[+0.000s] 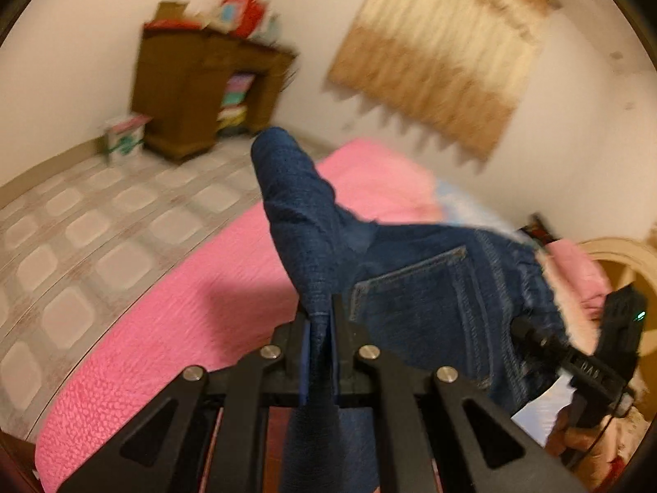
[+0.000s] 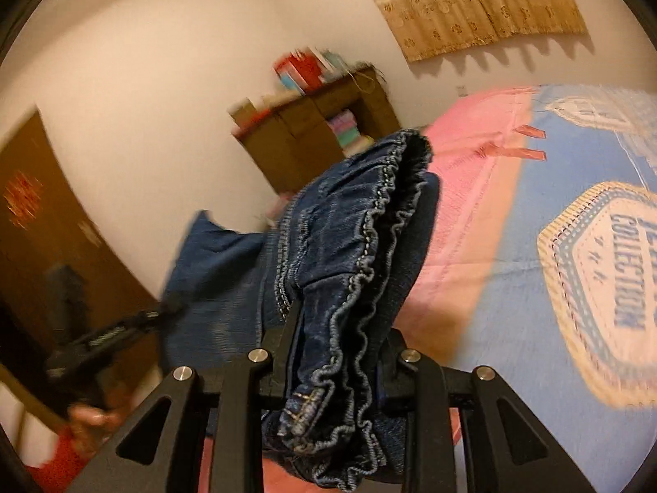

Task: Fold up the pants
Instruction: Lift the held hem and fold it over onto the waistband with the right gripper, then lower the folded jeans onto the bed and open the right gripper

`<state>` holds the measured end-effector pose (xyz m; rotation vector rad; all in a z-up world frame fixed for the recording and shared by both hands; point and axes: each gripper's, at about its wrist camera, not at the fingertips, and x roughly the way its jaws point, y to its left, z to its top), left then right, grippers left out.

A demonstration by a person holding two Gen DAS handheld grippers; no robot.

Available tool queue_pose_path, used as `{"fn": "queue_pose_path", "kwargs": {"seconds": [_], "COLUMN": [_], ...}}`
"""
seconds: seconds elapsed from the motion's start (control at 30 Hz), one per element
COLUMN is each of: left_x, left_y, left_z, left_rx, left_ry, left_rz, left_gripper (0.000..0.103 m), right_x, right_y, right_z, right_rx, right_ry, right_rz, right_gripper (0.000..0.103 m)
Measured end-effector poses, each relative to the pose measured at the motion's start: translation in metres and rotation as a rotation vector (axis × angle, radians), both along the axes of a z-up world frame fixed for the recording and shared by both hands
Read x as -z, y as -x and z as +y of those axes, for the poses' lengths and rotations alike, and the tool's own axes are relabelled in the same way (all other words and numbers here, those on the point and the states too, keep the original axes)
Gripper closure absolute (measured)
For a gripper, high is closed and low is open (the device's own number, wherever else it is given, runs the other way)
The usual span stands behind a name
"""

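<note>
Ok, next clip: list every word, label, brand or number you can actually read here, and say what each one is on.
"COLLECTION": on the badge print of the blue bedsheet, right wrist view.
A line above it on the same badge: cut off and blurred, unreadable.
White marking on the other gripper's black body, left wrist view: too blurred to read.
Boxes on top of the wooden cabinet and the box on the floor: print blurred, unreadable.

Dark blue denim pants (image 2: 349,254) show pale stitching along the ruffled waistband. The bed (image 1: 197,312) wears a textured pink cover, with a light blue sheet (image 2: 534,287) printed in cream badges. Both tools are black. The floor (image 1: 82,222) has grey-and-white square tiles.
</note>
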<state>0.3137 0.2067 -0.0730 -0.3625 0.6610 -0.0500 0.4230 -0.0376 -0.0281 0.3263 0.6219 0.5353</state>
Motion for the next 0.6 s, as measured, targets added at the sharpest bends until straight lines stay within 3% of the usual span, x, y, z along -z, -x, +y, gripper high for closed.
{"fn": "queue_pose_path", "kwargs": {"seconds": [0.07, 0.13, 0.2, 0.27, 0.4, 0.53, 0.6], "left_x": [0.032, 0.053, 0.07, 0.079, 0.072, 0.041, 0.027], "left_y": [-0.014, -0.022, -0.025, -0.029, -0.024, 0.015, 0.039], "left_z": [0.008, 0.019, 0.028, 0.027, 0.028, 0.045, 0.052], "left_rx": [-0.073, -0.111, -0.123, -0.136, -0.157, -0.255, -0.3], "left_ry": [-0.063, -0.067, -0.039, -0.08, -0.087, -0.102, -0.116], "left_rz": [0.052, 0.093, 0.117, 0.131, 0.14, 0.114, 0.083], "left_gripper": [0.094, 0.083, 0.072, 0.059, 0.055, 0.034, 0.033], "right_x": [0.033, 0.064, 0.097, 0.117, 0.11, 0.072, 0.055], "right_y": [-0.024, -0.044, -0.055, -0.058, -0.052, 0.002, 0.041], "right_z": [0.008, 0.004, -0.015, -0.029, -0.051, -0.093, -0.107], "right_rx": [0.052, 0.134, 0.183, 0.203, 0.246, 0.387, 0.417], "right_ry": [0.074, 0.086, -0.024, -0.105, -0.168, -0.244, -0.266], "right_rz": [0.022, 0.084, 0.169, 0.219, 0.219, 0.114, 0.098], "right_gripper": [0.066, 0.057, 0.046, 0.036, 0.036, 0.035, 0.035]}}
